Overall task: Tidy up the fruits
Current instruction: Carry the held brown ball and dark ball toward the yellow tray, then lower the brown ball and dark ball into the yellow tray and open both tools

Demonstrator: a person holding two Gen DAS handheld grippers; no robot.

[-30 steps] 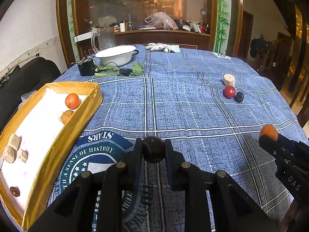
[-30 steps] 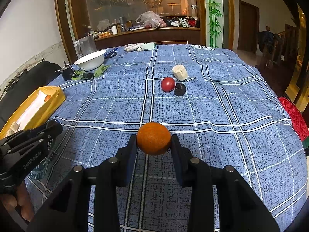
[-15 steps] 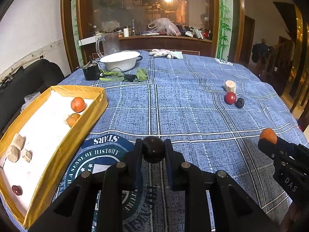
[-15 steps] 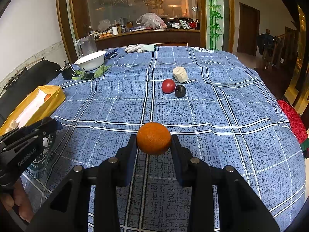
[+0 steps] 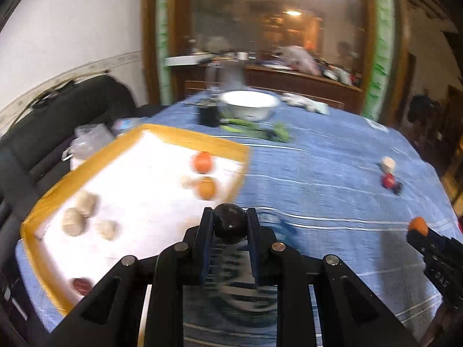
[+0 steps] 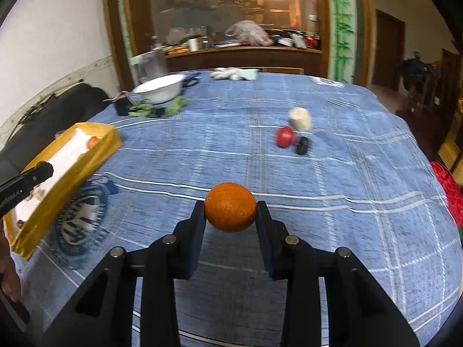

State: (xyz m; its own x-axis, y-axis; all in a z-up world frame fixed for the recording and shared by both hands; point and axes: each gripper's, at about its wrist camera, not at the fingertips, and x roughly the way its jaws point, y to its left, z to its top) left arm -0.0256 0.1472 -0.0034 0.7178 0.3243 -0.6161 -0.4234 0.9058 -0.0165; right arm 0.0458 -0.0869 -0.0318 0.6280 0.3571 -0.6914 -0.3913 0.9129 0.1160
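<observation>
My left gripper (image 5: pixel 228 219) is shut on a dark round fruit (image 5: pixel 229 223), held just right of the yellow box (image 5: pixel 185 137) with a white floor. Inside the box lie two orange fruits (image 5: pixel 202 162), three pale chunks (image 5: pixel 74 225) and a dark red fruit (image 5: pixel 81 284). My right gripper (image 6: pixel 231 208) is shut on an orange (image 6: pixel 230 206), held above the blue cloth. Farther out on the cloth rest a red fruit (image 6: pixel 285 136), a dark fruit (image 6: pixel 302 145) and a pale chunk (image 6: pixel 300 119). The left gripper's tip (image 6: pixel 34 175) shows over the box (image 6: pixel 107 141) in the right wrist view.
At the table's far side stand a white bowl (image 6: pixel 160 88), green leaves (image 6: pixel 153 110), a small black box (image 6: pixel 121 107), a clear jug (image 6: pixel 152 65) and white gloves (image 6: pixel 231 73). A dark sofa (image 5: pixel 72 107) sits left of the table. A red cloth (image 6: pixel 447 190) hangs at the right edge.
My left gripper has swung left toward the yellow box, still holding the dark fruit; the view is blurred by the motion. My right gripper, still holding the orange, has turned slightly left.
</observation>
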